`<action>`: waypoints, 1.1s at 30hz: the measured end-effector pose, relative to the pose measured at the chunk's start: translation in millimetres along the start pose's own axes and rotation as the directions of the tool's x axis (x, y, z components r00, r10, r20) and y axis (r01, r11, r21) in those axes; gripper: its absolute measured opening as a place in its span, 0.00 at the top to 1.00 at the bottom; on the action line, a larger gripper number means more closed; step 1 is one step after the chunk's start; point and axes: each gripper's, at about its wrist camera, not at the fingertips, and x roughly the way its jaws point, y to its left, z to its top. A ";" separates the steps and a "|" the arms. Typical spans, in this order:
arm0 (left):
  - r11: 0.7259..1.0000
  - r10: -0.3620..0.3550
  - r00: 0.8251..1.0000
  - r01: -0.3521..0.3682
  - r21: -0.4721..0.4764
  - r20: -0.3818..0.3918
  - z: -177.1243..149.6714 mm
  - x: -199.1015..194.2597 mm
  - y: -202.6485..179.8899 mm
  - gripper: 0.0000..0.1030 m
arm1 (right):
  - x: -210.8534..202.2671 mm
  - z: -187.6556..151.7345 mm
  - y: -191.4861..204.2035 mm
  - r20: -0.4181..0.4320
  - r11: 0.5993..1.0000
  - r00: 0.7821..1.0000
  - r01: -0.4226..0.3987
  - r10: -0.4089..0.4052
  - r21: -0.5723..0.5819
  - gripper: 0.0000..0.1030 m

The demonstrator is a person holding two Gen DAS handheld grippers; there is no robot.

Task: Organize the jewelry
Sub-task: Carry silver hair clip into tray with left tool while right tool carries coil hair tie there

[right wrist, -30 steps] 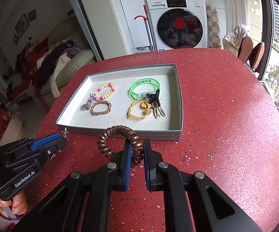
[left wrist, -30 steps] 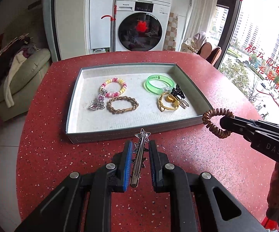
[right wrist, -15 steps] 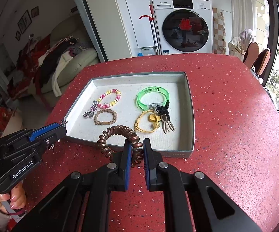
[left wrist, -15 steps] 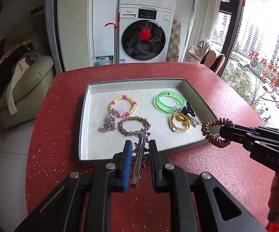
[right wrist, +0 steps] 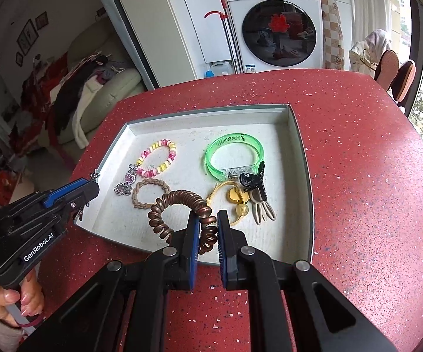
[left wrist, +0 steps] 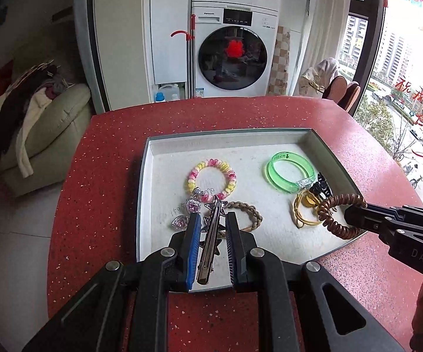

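Note:
A grey tray (left wrist: pixel 143 176) (right wrist: pixel 302 158) sits on the red table. It holds a pink-yellow bead bracelet (left wrist: pixel 211 179) (right wrist: pixel 158 158), a braided brown band (left wrist: pixel 249 214) (right wrist: pixel 149 193), a green bangle (left wrist: pixel 289 174) (right wrist: pixel 233 158), a yellow tie (left wrist: pixel 303 209) and a black clip (right wrist: pixel 252 180). My left gripper (left wrist: pixel 212 220) (right wrist: pixel 92 186) is shut on a star hair clip (left wrist: pixel 211 231), above the tray's near left part. My right gripper (right wrist: pixel 207 223) (left wrist: pixel 349 218) is shut on a brown coil hair tie (right wrist: pixel 182 208) (left wrist: pixel 334 214), above the tray's near right part.
The round red table (left wrist: pixel 99 205) ends close behind the tray. Beyond it stand a washing machine (left wrist: pixel 232 55), a sofa (left wrist: pixel 35 123) with clothes at left, and chairs (left wrist: pixel 343 91) by the window at right.
Both grippers have moved forward from in front of the tray to above its near edge, carrying the star clip and the coil tie. The jaws have stayed shut.

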 end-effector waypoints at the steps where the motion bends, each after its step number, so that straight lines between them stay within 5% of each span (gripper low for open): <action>1: 1.000 0.003 1.000 -0.003 -0.003 -0.004 1.6 4.0 1.1 0.65 | 3.3 2.6 -0.9 -0.003 1.000 1.000 0.002 -0.002 0.004 0.87; 13: 1.000 0.031 0.999 -0.031 0.005 -0.029 14.5 38.1 -1.6 0.65 | 44.2 14.6 -12.3 -0.072 0.999 0.997 0.016 -0.013 0.049 0.87; 20: 0.999 0.049 0.998 -0.048 0.017 -0.046 10.1 50.1 -6.5 0.65 | 49.2 19.2 -23.8 -0.055 0.994 0.996 0.078 -0.074 0.072 0.87; 33: 0.996 0.075 0.995 -0.072 0.045 -0.060 5.3 65.4 -13.7 0.65 | 53.4 19.5 -7.5 -0.043 0.997 0.997 0.071 -0.070 0.009 0.87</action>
